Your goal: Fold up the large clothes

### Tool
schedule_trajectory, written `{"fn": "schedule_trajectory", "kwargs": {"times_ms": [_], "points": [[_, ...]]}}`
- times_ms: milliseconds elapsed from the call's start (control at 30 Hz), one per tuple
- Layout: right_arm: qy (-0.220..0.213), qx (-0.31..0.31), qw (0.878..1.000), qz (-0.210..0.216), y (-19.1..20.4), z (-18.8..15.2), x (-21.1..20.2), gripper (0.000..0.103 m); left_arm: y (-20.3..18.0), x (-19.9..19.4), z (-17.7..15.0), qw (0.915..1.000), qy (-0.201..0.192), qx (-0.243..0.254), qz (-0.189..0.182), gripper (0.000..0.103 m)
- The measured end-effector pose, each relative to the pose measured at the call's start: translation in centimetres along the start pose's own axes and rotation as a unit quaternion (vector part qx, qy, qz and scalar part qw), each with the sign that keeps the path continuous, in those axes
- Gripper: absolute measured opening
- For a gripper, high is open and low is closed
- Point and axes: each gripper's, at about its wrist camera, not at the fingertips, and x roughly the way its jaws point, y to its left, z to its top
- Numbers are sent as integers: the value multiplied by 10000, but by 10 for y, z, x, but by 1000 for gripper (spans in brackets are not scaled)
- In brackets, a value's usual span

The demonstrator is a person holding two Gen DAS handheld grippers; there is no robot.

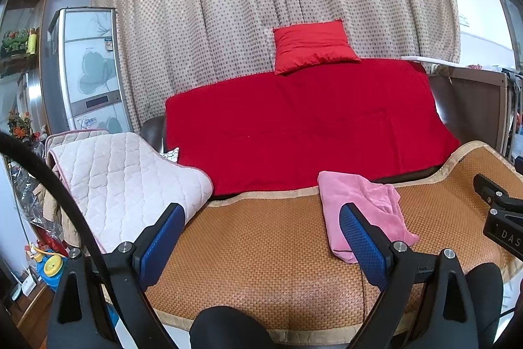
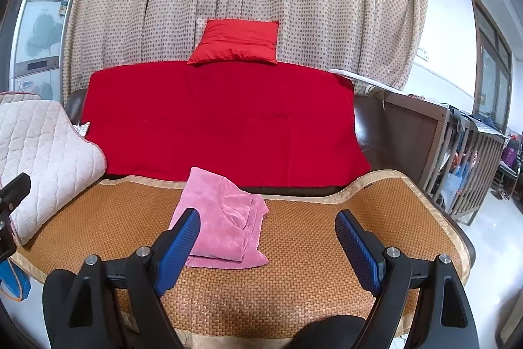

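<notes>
A pink garment [image 1: 362, 211] lies folded into a compact rectangle on the woven orange mat [image 1: 261, 244] of the sofa seat. It also shows in the right wrist view [image 2: 225, 218], on the mat [image 2: 310, 251]. My left gripper [image 1: 261, 234] is open and empty, held above the mat with the garment behind its right finger. My right gripper [image 2: 268, 237] is open and empty, with the garment just behind its left finger. A part of the right gripper's body [image 1: 500, 208] shows at the right edge of the left wrist view.
A red blanket [image 2: 222, 120] covers the sofa back, with a red cushion [image 2: 235, 43] on top. A quilted white pad [image 1: 124, 185] drapes over the left armrest. A spotted curtain hangs behind. A wooden crib [image 2: 457, 146] stands to the right.
</notes>
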Motion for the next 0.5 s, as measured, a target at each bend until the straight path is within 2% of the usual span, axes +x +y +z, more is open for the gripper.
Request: {"fn": "schedule_trajectory", "kwargs": {"times_ms": [500], "points": [[89,-36,10000,14,5,-3,5,87,2,6,-4,9999,77,-30,-79,95]]}}
